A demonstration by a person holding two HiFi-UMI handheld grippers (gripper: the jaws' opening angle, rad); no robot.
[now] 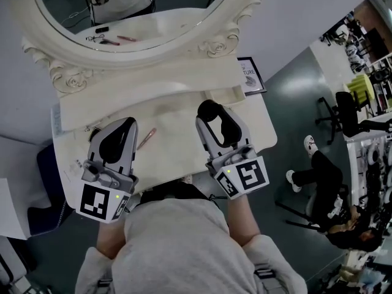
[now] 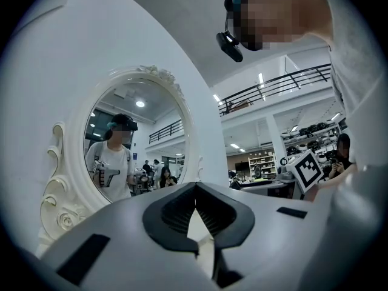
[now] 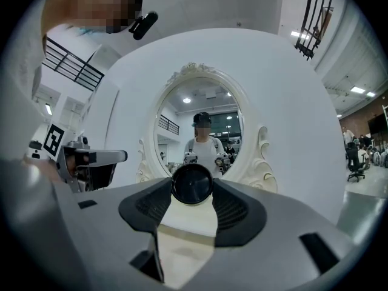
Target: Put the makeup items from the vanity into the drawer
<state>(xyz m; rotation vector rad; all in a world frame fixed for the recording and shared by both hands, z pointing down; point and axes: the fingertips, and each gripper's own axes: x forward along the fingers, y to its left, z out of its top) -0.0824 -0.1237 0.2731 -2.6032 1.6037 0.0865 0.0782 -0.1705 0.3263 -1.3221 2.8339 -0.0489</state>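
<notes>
My right gripper (image 1: 211, 114) (image 3: 192, 190) is shut on a round black makeup jar (image 1: 209, 108) (image 3: 192, 183), held at the jaw tips above the cream vanity top (image 1: 177, 146). The left gripper (image 1: 127, 123) (image 2: 195, 196) hovers over the left side of the vanity with its jaws shut and nothing between them. Between the two grippers a pink pencil (image 1: 147, 138) lies slantwise on the top. Some small items (image 1: 93, 128) show beside the left gripper, too small to name. No drawer shows in any view.
The oval carved mirror (image 1: 122, 11) stands at the back of the vanity and reflects me. A framed card (image 1: 251, 76) leans at the back right corner. On the floor to the right sits a person (image 1: 318, 173) near an office chair (image 1: 343, 112).
</notes>
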